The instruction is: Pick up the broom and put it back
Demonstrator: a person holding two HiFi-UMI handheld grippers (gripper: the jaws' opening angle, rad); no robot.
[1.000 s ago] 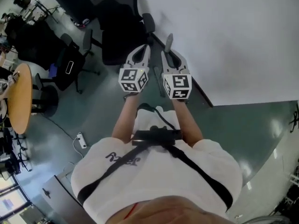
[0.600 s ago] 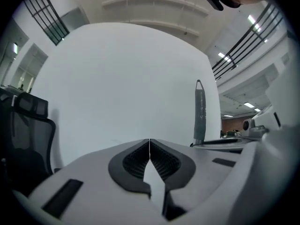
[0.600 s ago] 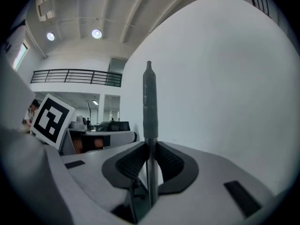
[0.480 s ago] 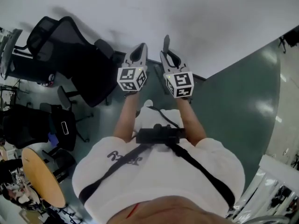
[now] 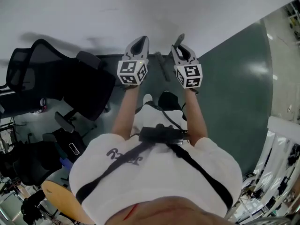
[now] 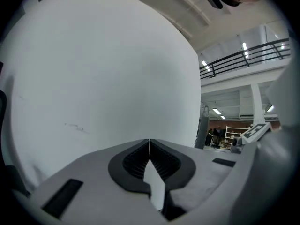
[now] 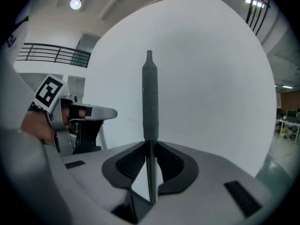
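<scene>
Leftmost in the head view, a black chair [image 5: 89,86] stands on the green floor [image 5: 234,93], close under the white wall [image 5: 93,13]. Next to the right comes the left hand-held gripper [image 5: 139,42], held out in front of the person's chest, with its marker cube turned up toward the camera. Its own view shows the jaws closed tip to tip with nothing between them, aimed at the wall, which fills most of that view. The marker cube of the other hand-held gripper shows at that view's right edge.

Just beside it and level with it is the right hand-held gripper [image 5: 183,50], also held out from the chest toward the wall. It grips the broom [image 7: 150,97] by its handle. In the right gripper view the thin shaft is pinched between the two dark pads. The thicker grey grip stands upright above the jaws, against the wall. From the head view only the grey tip of the handle shows, poking out just past the jaws. The broom's lower end cannot be made out in any view.

Further right the floor runs on as a broad bare strip along the foot of the wall. In the right gripper view the left hand-held gripper appears at the left, with the hand [image 7: 44,125] around its grip.
</scene>
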